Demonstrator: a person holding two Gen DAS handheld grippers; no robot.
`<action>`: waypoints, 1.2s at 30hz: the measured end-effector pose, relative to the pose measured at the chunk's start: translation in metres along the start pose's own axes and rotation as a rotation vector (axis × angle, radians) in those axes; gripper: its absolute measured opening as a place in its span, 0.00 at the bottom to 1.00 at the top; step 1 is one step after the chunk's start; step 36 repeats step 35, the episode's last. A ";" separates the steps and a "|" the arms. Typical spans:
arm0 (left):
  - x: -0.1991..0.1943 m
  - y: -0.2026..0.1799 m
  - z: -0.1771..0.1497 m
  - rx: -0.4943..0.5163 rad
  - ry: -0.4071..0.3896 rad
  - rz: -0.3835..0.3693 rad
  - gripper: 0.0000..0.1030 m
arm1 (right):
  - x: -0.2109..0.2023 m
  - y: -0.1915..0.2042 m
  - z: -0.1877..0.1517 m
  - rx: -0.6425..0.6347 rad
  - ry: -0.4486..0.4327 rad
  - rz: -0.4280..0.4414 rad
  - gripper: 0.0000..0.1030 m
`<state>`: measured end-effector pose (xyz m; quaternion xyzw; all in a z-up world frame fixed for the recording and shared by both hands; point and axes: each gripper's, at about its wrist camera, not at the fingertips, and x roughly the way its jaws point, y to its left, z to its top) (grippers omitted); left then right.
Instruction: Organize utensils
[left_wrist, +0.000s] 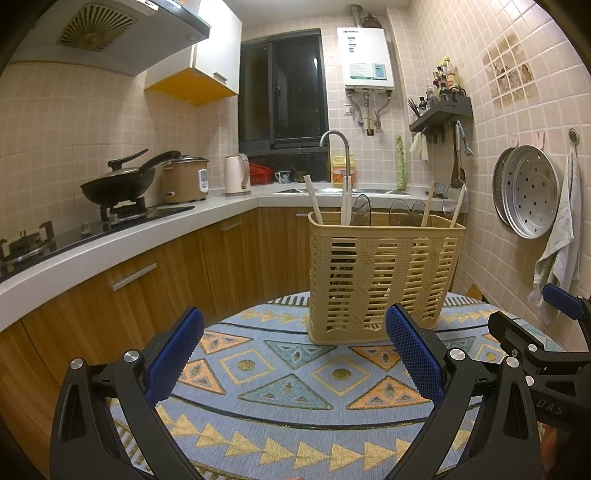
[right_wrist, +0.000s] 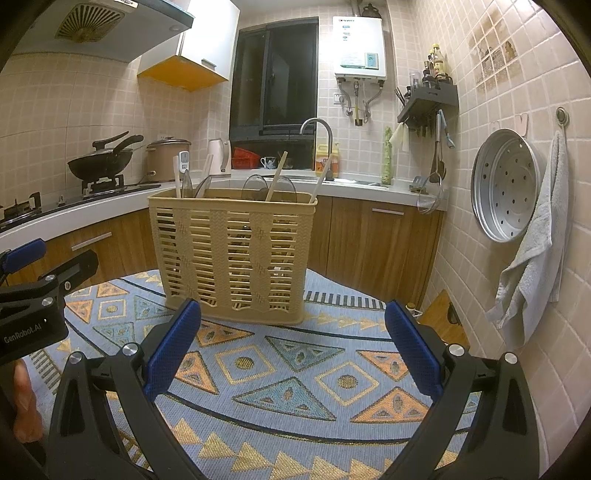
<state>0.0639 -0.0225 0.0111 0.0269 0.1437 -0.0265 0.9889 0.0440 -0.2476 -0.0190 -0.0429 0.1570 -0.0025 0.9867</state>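
A tan slatted utensil basket (left_wrist: 384, 275) stands upright on the patterned cloth (left_wrist: 280, 373) of the table, at about 12 o'clock from both grippers and well clear of them. Pale wooden handles (left_wrist: 314, 201) and dark rounded utensil heads (left_wrist: 361, 209) stick up above its rim. Through the slats more dark shapes show, too dim to name.

The left wrist view sees the basket from its left corner, so a narrow end wall shows; the right wrist view (right_wrist: 233, 254) meets the long side more squarely and shows a handle (right_wrist: 277, 176) leaning toward 1 o'clock. Only the right view catches a bare fingertip (right_wrist: 24, 402) at 8 o'clock, under the other tool.

The left gripper (left_wrist: 293, 349) has its jaws spread wide with nothing between them, only cloth. The right gripper (right_wrist: 291, 343) likewise holds its jaws spread and empty. Each appears at the edge of the other's view: right at 3 o'clock, left at 9 o'clock.

Behind, a wok (left_wrist: 118, 182) sits on the stove at 10 o'clock, a faucet (left_wrist: 336, 147) at 12, a steamer tray (left_wrist: 530, 192) on the wall at 2
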 end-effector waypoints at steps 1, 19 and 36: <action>0.000 0.000 0.000 0.000 0.000 -0.001 0.93 | 0.000 0.000 0.000 -0.001 0.000 0.001 0.93; 0.000 -0.002 0.000 0.002 -0.003 0.002 0.93 | 0.002 0.000 0.000 -0.003 0.006 0.004 0.93; 0.006 0.008 0.001 -0.040 0.036 -0.010 0.93 | 0.003 -0.002 -0.001 -0.004 0.009 0.008 0.93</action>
